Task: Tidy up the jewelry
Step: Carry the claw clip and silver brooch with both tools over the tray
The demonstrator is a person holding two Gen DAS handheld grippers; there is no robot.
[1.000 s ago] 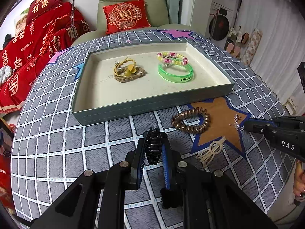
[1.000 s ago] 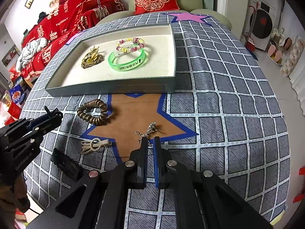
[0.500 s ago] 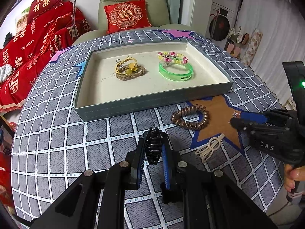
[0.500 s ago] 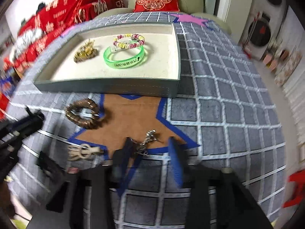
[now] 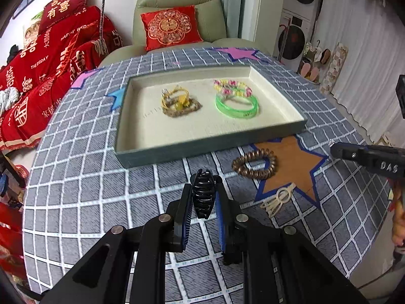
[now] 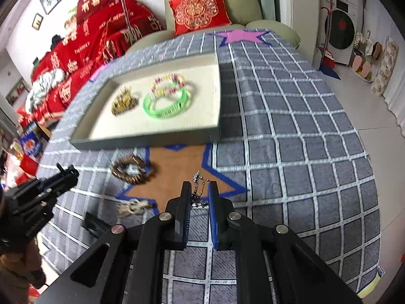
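My left gripper (image 5: 202, 195) is shut on a black claw hair clip (image 5: 203, 190), held above the checked cloth in front of the grey tray (image 5: 202, 149). My right gripper (image 6: 198, 187) has a silver chain (image 6: 197, 177) between its pads, and its jaws are closing on it over the brown star. From the left wrist view the right gripper (image 5: 334, 149) hovers above the star's right point. A brown spiral hair tie (image 5: 253, 176) and a cream clip (image 5: 277, 200) lie on the star. The tray holds a green bangle (image 5: 236, 114), a beaded bracelet (image 5: 231, 86) and a yellow bundle (image 5: 178, 105).
A second black clip (image 6: 93, 224) lies on the cloth near the table's front edge, below the left gripper (image 6: 68, 173). A green armchair with a red cushion (image 5: 169, 27) stands behind the round table. Red bedding lies to the left.
The right gripper's jaws spread, then came together around the silver chain, and it rose with the chain off the star. The left gripper kept still with the black clip.
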